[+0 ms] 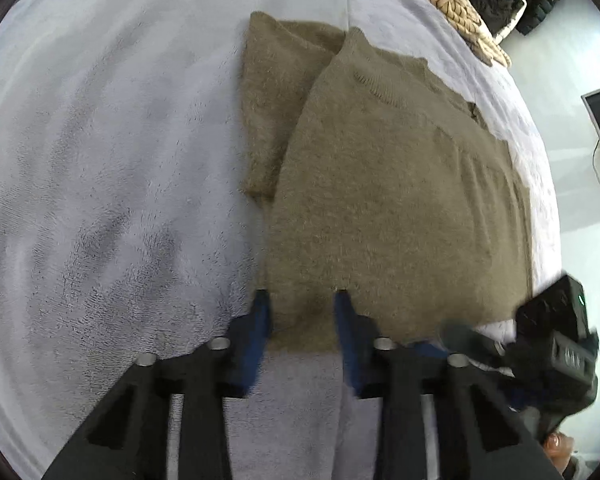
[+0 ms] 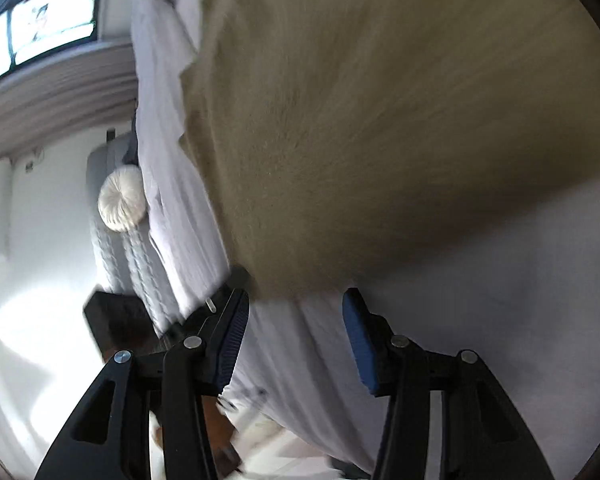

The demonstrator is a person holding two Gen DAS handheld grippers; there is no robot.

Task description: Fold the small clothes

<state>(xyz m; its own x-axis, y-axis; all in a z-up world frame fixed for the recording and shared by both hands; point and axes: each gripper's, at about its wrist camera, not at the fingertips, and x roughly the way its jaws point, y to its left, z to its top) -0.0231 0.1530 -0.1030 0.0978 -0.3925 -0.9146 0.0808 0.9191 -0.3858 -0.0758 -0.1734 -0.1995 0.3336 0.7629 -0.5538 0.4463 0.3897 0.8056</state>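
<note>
A fuzzy olive-brown knitted sweater (image 1: 380,184) lies flat on a pale grey fleece bed cover (image 1: 100,200), one sleeve folded alongside its body. The left gripper (image 1: 300,296) has the hem corner between its narrowed jaws; whether they pinch it is unclear. The right gripper (image 2: 296,300) stands open, empty, near the hem.

Left of the sweater (image 1: 380,184) the grey blanket (image 1: 100,160) lay bare, so I had open passage there. A clothes pile (image 1: 464,4) blocked the far edge; my right gripper (image 1: 556,340) crowded the sweater's near-right corner.
</note>
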